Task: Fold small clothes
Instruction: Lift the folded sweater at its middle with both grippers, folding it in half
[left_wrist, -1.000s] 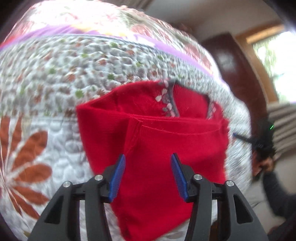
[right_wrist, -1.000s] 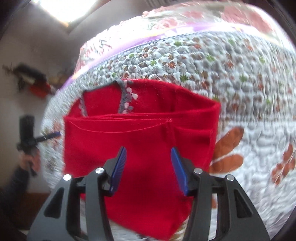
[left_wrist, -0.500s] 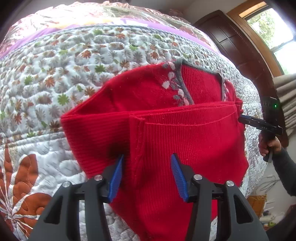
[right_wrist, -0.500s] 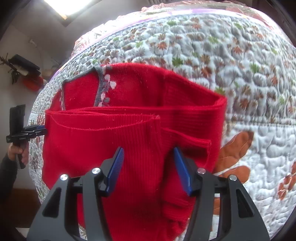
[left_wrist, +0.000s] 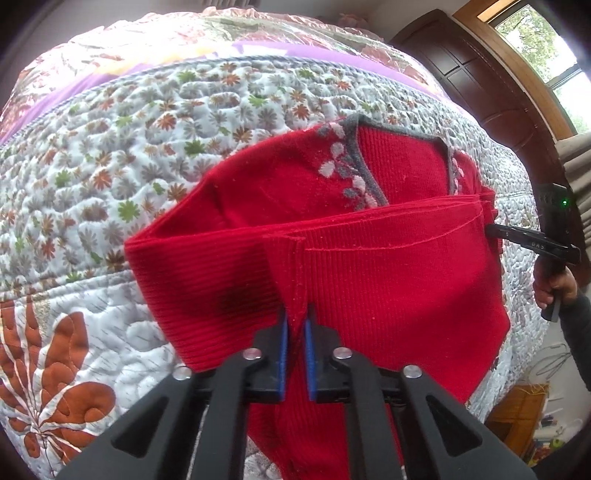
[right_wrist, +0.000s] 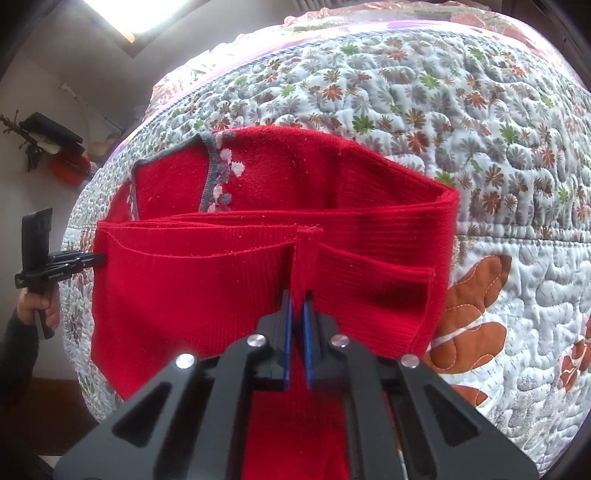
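Red knit sweater (left_wrist: 388, 288), grey-trimmed neckline with pale flower motifs, lying partly folded on a bed, lower portion turned up over the body and the near part draping off the edge toward the cameras. Left tongs (left_wrist: 294, 325): blue pads clenched on a raised pleat of the red knit near the folded hem. Right tongs (right_wrist: 297, 306): likewise clamped on a vertical pinch of the same sweater, at the other side of the fold. Quilted bedspread (left_wrist: 122, 155): white ground, small green, rust and grey flowers, large rust leaf motifs toward the near edge, a purple band further back. Surroundings: dark wooden door (left_wrist: 491, 88) and window beyond the bed in the left view; shelf with dark and red objects (right_wrist: 55, 147) on the wall in the right view. Each view shows the opposite tongs gripped by a hand (left_wrist: 554, 291) at the sweater's far edge.
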